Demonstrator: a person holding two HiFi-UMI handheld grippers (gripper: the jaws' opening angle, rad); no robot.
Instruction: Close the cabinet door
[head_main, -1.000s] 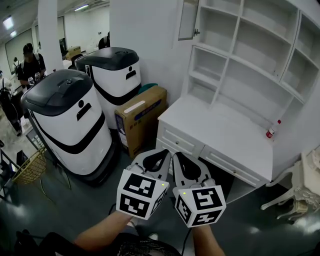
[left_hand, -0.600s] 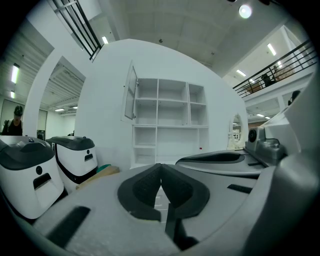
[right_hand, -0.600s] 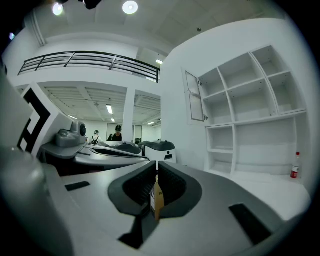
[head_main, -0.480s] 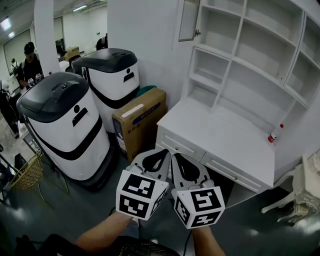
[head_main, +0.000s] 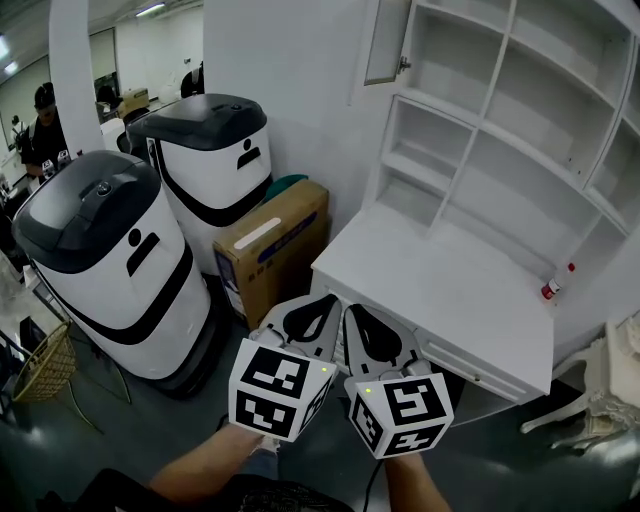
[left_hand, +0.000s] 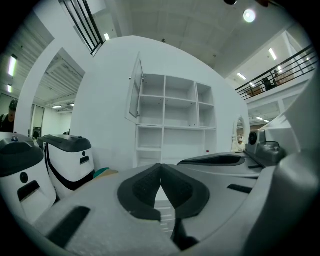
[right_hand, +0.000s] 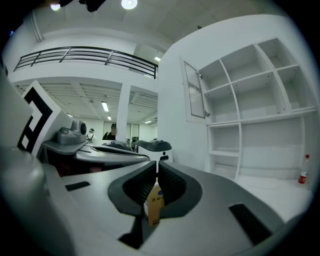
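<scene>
Scene: A person stands before a tall white open-shelf cabinet (head_main: 500, 130) mounted over a white desk with drawers (head_main: 440, 290). A gripper is held out low in each hand.
Task's thing: The white-framed glass cabinet door (head_main: 385, 40) hangs open at the far upper left of the shelves, swung out from the unit's left edge. The compartment behind it is uncovered.
Left gripper (head_main: 322, 303): Its dark pads meet at the tips with nothing between them. It is near the person, well short of the desk's front and far below the door.
Right gripper (head_main: 350, 310): Its jaws are drawn together to a thin slit and hold nothing. The printed carton seen through that slit is the brown cardboard box (head_main: 270, 245), which stands on the floor to the left of the desk.
Surroundings: Two rounded white-and-black machines (head_main: 100, 260) stand on the left. A small red-capped bottle (head_main: 556, 285) sits at the desk's far right corner.
Done so far: Nothing on the door itself, and neither gripper touches it.
Left to do: By the look of it, all of the job. A gripper must come closer, rise to the door and swing it round until it lies flush over the top-left compartment.
</scene>
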